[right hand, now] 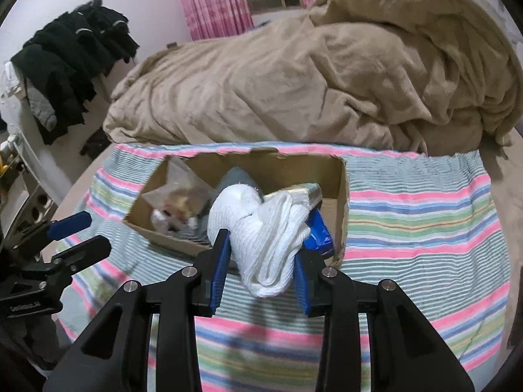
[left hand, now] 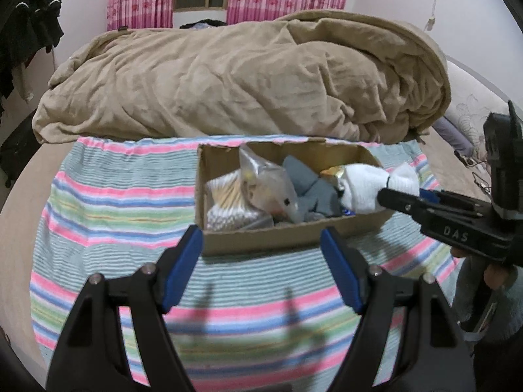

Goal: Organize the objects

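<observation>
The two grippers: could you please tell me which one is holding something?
The right gripper: its blue pads are clamped on the white sock above the cardboard box. The left gripper is open and holds nothing.

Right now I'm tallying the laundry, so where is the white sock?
The white sock is clamped in the right gripper, held over the right end of the cardboard box, beside the grey cloth.
</observation>
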